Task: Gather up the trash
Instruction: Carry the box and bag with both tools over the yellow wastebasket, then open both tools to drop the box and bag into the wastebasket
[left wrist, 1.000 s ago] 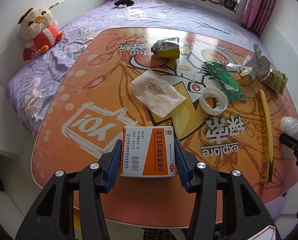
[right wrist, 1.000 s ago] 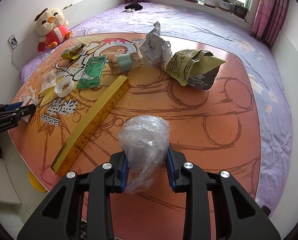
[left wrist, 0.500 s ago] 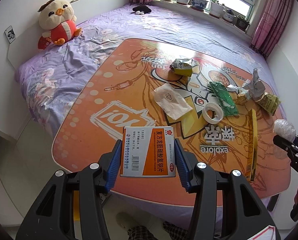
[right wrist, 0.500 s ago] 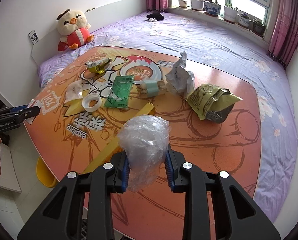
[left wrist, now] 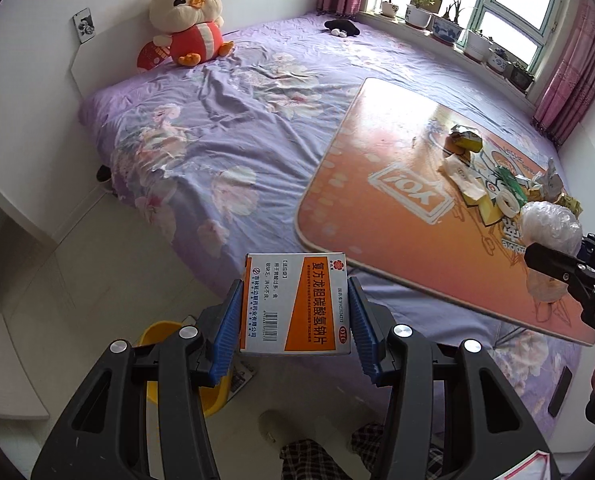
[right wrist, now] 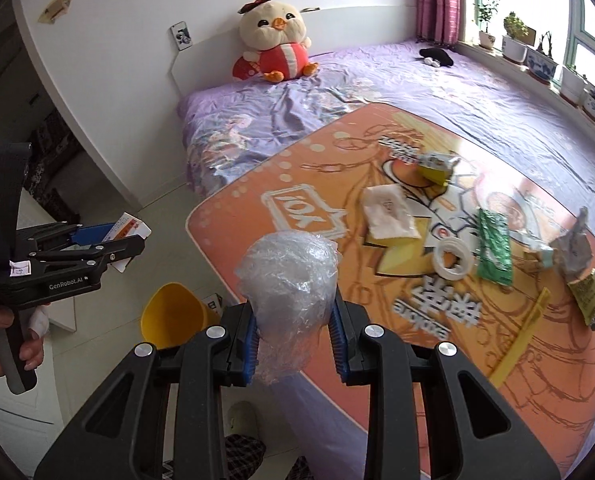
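- Left wrist view: the left tongs [left wrist: 295,322] clamp a medicine box [left wrist: 296,304], the blue pads pressing on its two long side edges; it hangs over the floor, past the edge of the orange board [left wrist: 381,216] lying on the bed [left wrist: 225,136].
- The box's long axis runs straight out along the tongs' line, printed face up towards the camera, free end towards the board's near edge.
- Right wrist view: the right tongs [right wrist: 293,336] pinch a crumpled clear plastic wad [right wrist: 287,276], narrow, its bulk bulging above the pads.
- The yellow bin [right wrist: 173,316] stands on the floor just left of and below these tongs.
- Judgement: bring each load squarely over the bin's mouth before letting go; tip the box end-first so it drops in cleanly, and open wide for the plastic, which may cling.
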The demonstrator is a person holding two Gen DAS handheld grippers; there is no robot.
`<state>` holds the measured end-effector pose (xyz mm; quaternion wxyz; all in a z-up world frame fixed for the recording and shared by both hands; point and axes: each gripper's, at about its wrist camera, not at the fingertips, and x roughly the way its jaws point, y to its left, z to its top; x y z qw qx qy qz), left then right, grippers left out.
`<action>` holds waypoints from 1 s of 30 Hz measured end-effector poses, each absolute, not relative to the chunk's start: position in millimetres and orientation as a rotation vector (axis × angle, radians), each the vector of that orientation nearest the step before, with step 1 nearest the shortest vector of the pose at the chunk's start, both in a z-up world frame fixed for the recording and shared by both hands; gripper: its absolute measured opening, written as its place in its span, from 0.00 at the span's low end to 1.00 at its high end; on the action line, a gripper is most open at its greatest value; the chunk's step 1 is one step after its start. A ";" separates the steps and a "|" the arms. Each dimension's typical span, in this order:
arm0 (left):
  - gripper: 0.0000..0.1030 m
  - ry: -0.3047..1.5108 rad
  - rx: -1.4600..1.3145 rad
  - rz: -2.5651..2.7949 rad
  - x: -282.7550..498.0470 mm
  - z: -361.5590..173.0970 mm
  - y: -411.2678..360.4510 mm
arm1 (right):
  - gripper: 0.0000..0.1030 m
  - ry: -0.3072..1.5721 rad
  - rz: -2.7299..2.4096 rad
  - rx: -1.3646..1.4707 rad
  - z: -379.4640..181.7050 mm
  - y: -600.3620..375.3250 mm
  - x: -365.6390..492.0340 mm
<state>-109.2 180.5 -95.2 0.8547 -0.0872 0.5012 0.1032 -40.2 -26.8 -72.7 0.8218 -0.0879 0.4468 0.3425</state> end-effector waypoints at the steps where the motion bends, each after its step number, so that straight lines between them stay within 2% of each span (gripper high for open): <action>1: 0.49 1.060 -0.189 0.229 -116.8 -99.2 191.3 | 0.31 0.952 0.756 -0.194 -74.7 -11.4 -44.9; 11: 0.49 1.126 -0.281 0.321 -179.8 -157.8 283.9 | 0.31 1.004 1.013 -0.328 -122.6 128.4 -94.1; 20: 0.49 1.233 -0.379 0.404 -220.5 -248.7 337.1 | 0.31 1.135 1.164 -0.464 -222.9 223.0 -118.2; 30: 0.49 1.378 -0.459 0.449 -232.3 -352.1 380.4 | 0.31 1.293 1.222 -0.655 -331.7 290.0 -138.9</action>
